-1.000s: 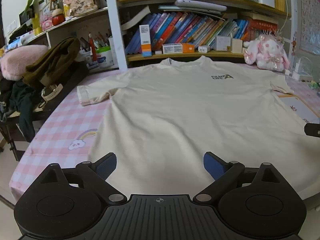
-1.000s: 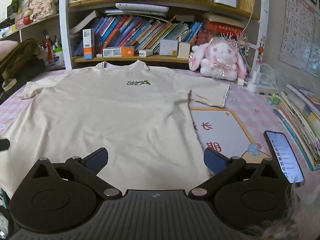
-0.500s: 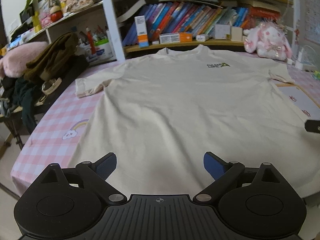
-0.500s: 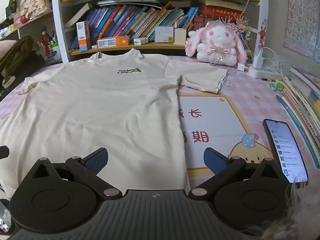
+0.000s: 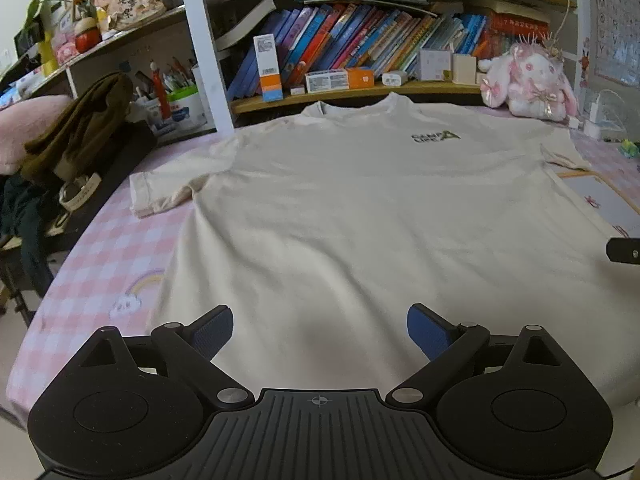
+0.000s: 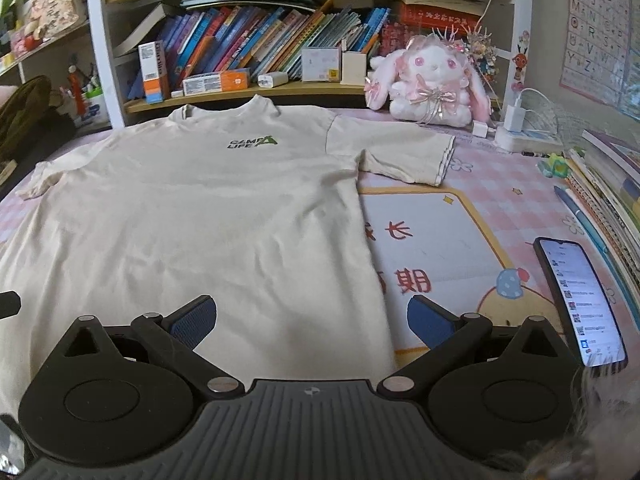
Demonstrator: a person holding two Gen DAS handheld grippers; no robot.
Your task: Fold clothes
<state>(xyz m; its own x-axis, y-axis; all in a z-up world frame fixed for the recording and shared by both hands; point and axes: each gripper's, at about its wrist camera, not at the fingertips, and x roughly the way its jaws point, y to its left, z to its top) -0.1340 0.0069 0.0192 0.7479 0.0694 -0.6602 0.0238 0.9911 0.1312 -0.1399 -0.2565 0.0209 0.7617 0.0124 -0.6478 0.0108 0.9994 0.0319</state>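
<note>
Cream T-shirt flat — hem near claws

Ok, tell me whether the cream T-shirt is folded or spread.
Spread: the cream short-sleeved T-shirt lies flat, front up, both sleeves out sideways on the pink checked tablecloth; no fold made.

Two black handheld grippers
Left gripper and right gripper: blue ribbed pads, silver screws, ridged grey bodies.

- T-shirt lies flat on the table, collar at the far side.
- Bookshelf stands behind it.
- Plush rabbit sits far right.
- Phone lies near right.
- Piled clothes lie far left.
</note>
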